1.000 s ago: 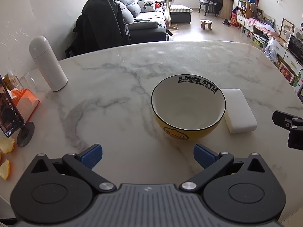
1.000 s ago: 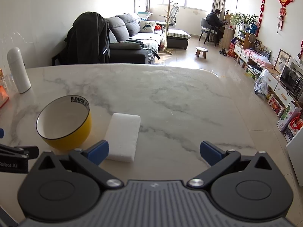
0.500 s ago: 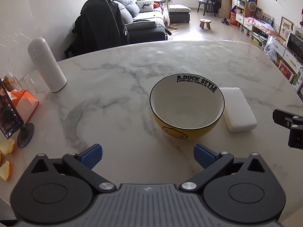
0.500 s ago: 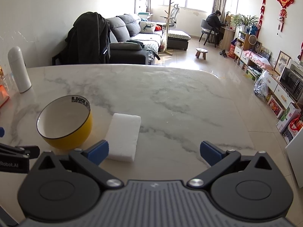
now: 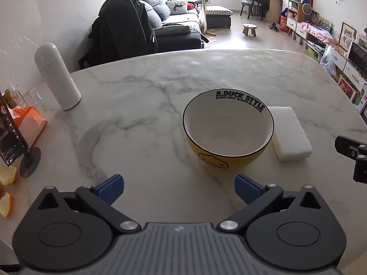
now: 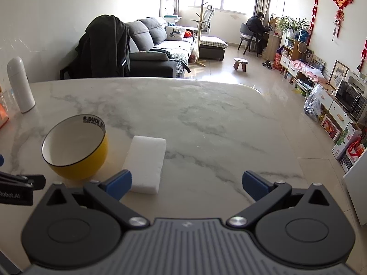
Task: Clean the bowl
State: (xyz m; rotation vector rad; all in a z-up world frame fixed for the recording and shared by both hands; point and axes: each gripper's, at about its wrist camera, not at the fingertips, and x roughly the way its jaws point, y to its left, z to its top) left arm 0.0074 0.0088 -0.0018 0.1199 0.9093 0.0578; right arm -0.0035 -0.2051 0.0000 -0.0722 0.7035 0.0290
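Observation:
A yellow bowl with a white inside and a black rim stands upright on the marble table; it appears again as the bowl in the right wrist view. A white sponge lies flat just right of it, touching or nearly touching; the same sponge shows ahead of my right gripper's left finger. My left gripper is open, a short way in front of the bowl, holding nothing. My right gripper is open too, near the sponge's near end, empty.
A white flask stands at the far left. An orange tissue box, a phone on a stand and orange peel sit at the left edge. The table's right edge drops to the floor.
The left wrist view has shifted slightly: the bowl and sponge sit a little lower and to the left in it. The right wrist view is almost unchanged. Both grippers stay open.

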